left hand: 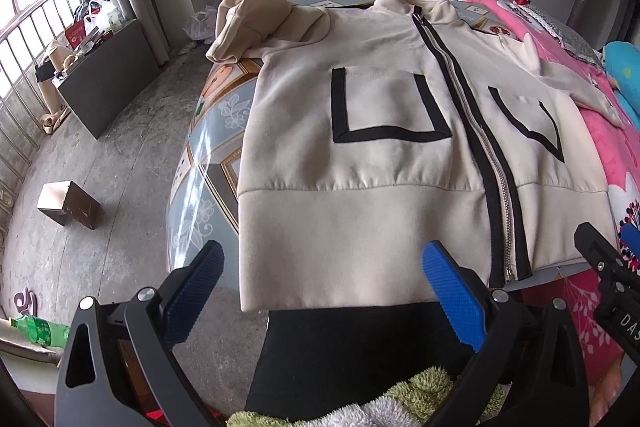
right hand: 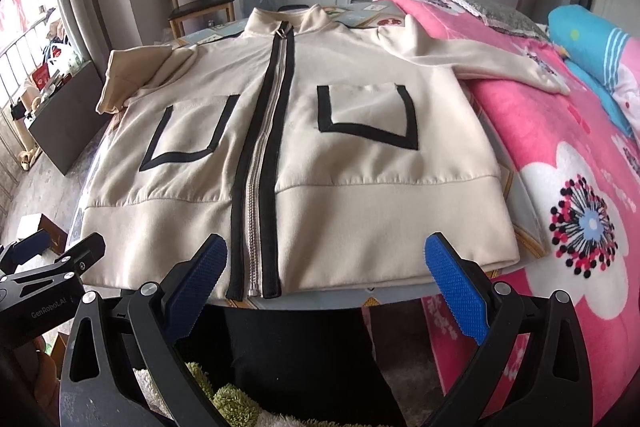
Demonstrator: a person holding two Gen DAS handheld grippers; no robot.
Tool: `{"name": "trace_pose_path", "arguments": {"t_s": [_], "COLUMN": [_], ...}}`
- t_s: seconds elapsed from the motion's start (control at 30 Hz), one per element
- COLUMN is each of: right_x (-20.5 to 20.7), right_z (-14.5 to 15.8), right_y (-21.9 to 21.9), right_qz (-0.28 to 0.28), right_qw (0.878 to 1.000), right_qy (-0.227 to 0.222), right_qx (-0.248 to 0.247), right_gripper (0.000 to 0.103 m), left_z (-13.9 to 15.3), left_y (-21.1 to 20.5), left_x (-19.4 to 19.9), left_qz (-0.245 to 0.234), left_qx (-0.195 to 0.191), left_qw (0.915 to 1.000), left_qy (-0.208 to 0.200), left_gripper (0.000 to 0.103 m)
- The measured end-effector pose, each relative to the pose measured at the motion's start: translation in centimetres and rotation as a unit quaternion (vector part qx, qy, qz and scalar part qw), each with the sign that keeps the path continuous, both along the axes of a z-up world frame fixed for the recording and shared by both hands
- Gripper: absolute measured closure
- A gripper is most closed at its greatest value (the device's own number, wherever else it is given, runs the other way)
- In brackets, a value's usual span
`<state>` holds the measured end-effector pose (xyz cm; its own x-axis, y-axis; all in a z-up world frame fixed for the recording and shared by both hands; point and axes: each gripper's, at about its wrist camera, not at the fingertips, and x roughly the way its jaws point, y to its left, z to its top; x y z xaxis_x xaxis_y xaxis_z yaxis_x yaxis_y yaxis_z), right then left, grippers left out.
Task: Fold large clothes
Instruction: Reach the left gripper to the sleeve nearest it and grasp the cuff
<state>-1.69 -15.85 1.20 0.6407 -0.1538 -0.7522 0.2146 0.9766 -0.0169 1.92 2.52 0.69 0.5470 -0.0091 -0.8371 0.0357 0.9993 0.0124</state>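
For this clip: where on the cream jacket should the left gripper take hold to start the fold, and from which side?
Probably the near left hem corner of the cream jacket. The jacket lies flat and zipped, and that corner overhangs the table edge, so one finger can slip beneath it. Come from the near side with the open left gripper, which already faces the hem.

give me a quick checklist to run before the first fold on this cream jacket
1. Jacket lies front up and flat on the table: ok.
2. Zipper closed along its length: ok.
3. Left gripper open and empty near the hem: ok.
4. Right gripper open and empty near the hem: ok.
5. Sleeves spread flat: not ok, the left sleeve is bunched up; the right sleeve drapes onto the pink blanket.
6. Back side free of wrinkles: cannot tell.
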Motion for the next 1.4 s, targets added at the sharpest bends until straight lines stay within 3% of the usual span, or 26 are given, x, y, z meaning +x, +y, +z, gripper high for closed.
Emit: {"name": "trace_pose_path", "arguments": {"t_s": [0.27, 0.5, 0.77, 0.9, 1.03, 1.13, 1.23, 1.3, 1.37, 1.4], "right_x": [2.7, 9.1, 17.4, 20.0, 21.6, 22.3, 22.8, 23.1, 22.9, 23.0], "right_z": [3.5, 6.8, 5.8, 3.9, 2.3, 1.4, 0.7, 0.3, 0.1, -0.1], "right_y": [0.0, 0.7, 3.2, 4.0, 4.4, 4.3, 4.2, 3.9, 3.5, 3.4], "right_qz": [0.021, 0.123, 0.181, 0.193, 0.198, 0.199, 0.195, 0.190, 0.185, 0.182], "right_qw": [0.996, 0.988, 0.979, 0.978, 0.977, 0.976, 0.976, 0.976, 0.977, 0.977], "right_qy": [-0.067, -0.094, -0.058, -0.018, 0.008, 0.021, 0.029, 0.033, 0.034, 0.034], "right_qx": [-0.052, 0.013, 0.071, 0.079, 0.083, 0.090, 0.095, 0.100, 0.103, 0.102], "right_gripper": [0.007, 0.007, 0.007, 0.007, 0.007, 0.007, 0.007, 0.007, 0.007, 0.007], "left_z": [2.7, 5.5, 5.5, 3.5, 1.4, 0.5, -0.3, -0.9, -0.9, -0.4], "left_y": [3.6, 6.5, 8.0, 7.6, 8.5, 9.5, 9.7, 9.8, 10.4, 10.6], "left_x": [3.6, 6.9, 12.6, 16.4, 20.5, 23.4, 25.8, 27.0, 27.9, 28.0], "left_qz": [0.006, -0.001, -0.016, -0.002, 0.013, 0.041, 0.039, 0.033, 0.043, 0.043], "left_qx": [-0.037, -0.054, -0.059, -0.004, 0.003, 0.040, 0.076, 0.085, 0.063, 0.045], "left_qw": [0.9975, 0.9911, 0.9913, 0.9943, 0.9952, 0.9943, 0.9943, 0.9954, 0.9971, 0.9980], "left_qy": [-0.059, -0.121, -0.116, -0.107, -0.097, -0.090, -0.064, -0.031, 0.000, 0.002], "left_gripper": [0.005, 0.005, 0.005, 0.005, 0.005, 0.006, 0.026, 0.063, 0.092, 0.093]}}
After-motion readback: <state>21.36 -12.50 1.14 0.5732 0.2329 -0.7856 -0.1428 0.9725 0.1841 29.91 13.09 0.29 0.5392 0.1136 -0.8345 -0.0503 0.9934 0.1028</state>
